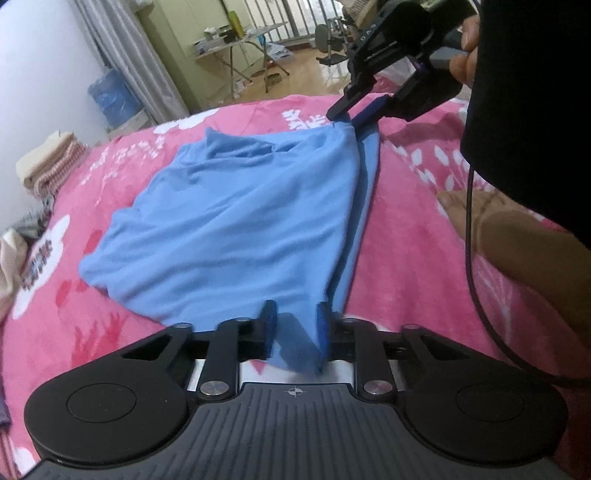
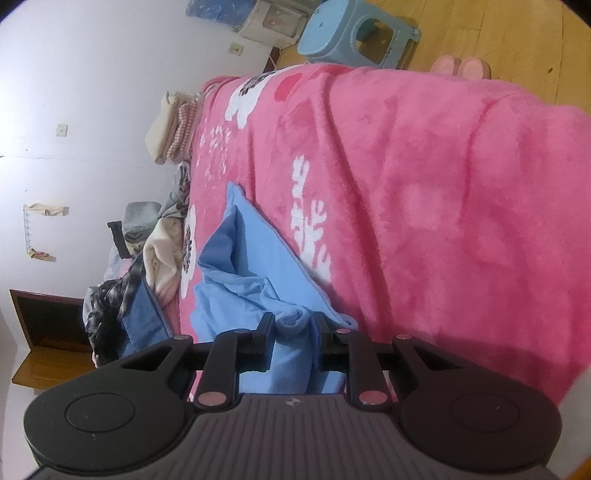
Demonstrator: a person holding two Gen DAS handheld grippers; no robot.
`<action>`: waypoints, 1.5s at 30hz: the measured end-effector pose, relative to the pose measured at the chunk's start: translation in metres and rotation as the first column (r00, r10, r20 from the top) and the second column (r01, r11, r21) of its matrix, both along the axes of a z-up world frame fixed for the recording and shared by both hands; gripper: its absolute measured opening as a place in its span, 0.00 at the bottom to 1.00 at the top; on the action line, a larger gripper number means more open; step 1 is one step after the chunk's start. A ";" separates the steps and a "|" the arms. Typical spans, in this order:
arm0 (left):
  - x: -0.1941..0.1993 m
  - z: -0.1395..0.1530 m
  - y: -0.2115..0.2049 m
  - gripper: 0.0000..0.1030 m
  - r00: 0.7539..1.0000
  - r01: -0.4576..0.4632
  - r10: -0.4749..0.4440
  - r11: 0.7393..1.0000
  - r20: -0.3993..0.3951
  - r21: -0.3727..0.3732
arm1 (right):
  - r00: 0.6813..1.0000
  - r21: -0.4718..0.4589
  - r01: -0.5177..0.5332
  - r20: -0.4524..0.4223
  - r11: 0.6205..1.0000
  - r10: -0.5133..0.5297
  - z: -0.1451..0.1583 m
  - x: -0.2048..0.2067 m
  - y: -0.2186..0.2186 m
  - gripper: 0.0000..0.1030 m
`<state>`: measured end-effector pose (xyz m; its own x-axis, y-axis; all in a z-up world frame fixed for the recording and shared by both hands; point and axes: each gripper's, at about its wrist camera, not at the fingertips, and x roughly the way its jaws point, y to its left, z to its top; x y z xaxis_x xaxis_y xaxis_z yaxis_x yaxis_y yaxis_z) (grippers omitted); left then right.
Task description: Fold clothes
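Observation:
A light blue garment [image 1: 229, 221] lies partly folded on the pink flowered blanket [image 1: 413, 295]. My left gripper [image 1: 295, 325] is at its near edge, shut on a hanging fold of the blue cloth that fills the gap between the pads. My right gripper [image 1: 349, 118] grips the far corner, which is drawn up to a peak. In the right wrist view the right gripper [image 2: 294, 325] is shut on a bunched roll of the blue garment [image 2: 251, 266]. A hand [image 1: 467, 48] holds the right gripper's handle.
Folded towels [image 1: 48, 166] and a heap of loose clothes [image 2: 122, 280] sit along the bed's wall side. A bare limb [image 1: 509, 236] and a black cable [image 1: 471, 240] lie at the right. Beyond the bed are a folding table [image 1: 236, 44], a blue stool [image 2: 351, 29] and pink slippers [image 2: 461, 66].

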<state>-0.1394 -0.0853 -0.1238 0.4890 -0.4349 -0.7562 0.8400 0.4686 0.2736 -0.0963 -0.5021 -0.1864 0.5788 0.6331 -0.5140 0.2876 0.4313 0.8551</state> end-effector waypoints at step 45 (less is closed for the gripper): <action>-0.007 0.007 0.020 0.00 0.998 0.053 -0.054 0.996 -0.014 -0.068 | 0.990 -0.160 -0.105 0.080 0.982 0.119 0.019 -0.002 0.012 0.05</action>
